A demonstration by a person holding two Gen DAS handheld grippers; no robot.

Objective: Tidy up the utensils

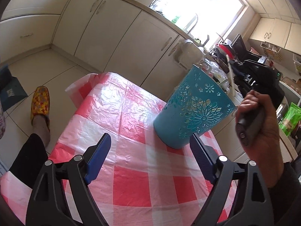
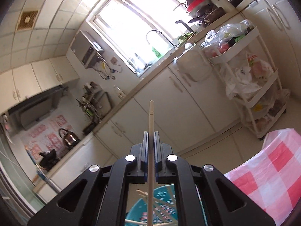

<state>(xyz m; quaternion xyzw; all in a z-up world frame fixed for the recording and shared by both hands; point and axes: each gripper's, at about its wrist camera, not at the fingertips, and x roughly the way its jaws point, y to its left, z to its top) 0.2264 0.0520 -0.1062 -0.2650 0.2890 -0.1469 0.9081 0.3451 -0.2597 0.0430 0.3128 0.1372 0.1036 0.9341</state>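
A teal cut-out utensil holder (image 1: 193,109) stands upright on the red-and-white checked tablecloth (image 1: 131,179). My left gripper (image 1: 150,138) is open just in front of it. Its right finger (image 1: 199,154) is close to the holder's base and the pads do not press on anything. My right gripper (image 2: 151,134) is shut on a pale chopstick (image 2: 151,116) that sticks out forward past the fingertips. Through its frame, in the right wrist view, the holder (image 2: 161,203) lies below with other chopsticks inside. In the left wrist view a hand (image 1: 263,131) holds the right gripper's handle above the holder.
Cream cabinets (image 1: 116,37) and a counter with a sink run behind the table. A white trolley (image 2: 263,98) stuffed with bags stands beside the table corner (image 2: 272,150). A person's leg and patterned slipper (image 1: 40,105) are on the floor at the left.
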